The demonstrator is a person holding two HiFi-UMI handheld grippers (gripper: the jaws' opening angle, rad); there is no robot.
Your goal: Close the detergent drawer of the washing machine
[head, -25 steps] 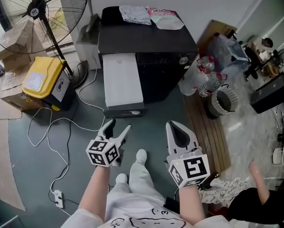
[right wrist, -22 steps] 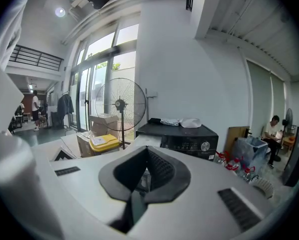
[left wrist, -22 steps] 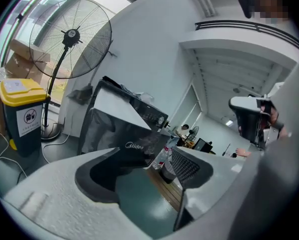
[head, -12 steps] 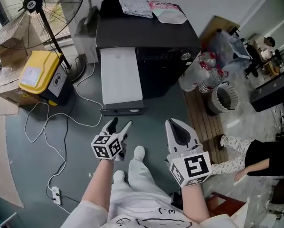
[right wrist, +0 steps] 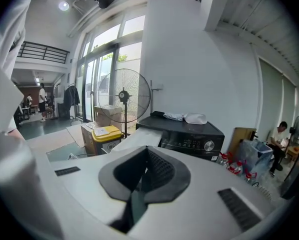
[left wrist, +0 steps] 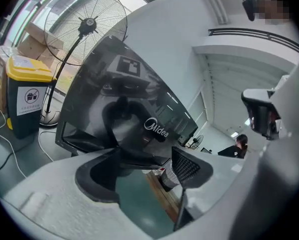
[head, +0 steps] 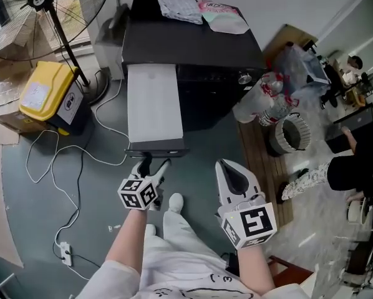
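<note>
Drawer is pulled far out of the washer's front; left gripper, jaws apart, is placed at its front face, seemingly to push; right gripper is held back, jaws together.

Head view looks steeply down — gripper views low, sharing the washing machine.

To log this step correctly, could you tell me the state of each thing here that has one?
White detergent drawer of the black washing machine: open, pulled far out.
Left hand-held gripper: jaws apart, near the drawer's front, holding nothing.
Right hand-held gripper: jaws together, empty.
Yellow-lidded dark bin: lid closed.
</note>
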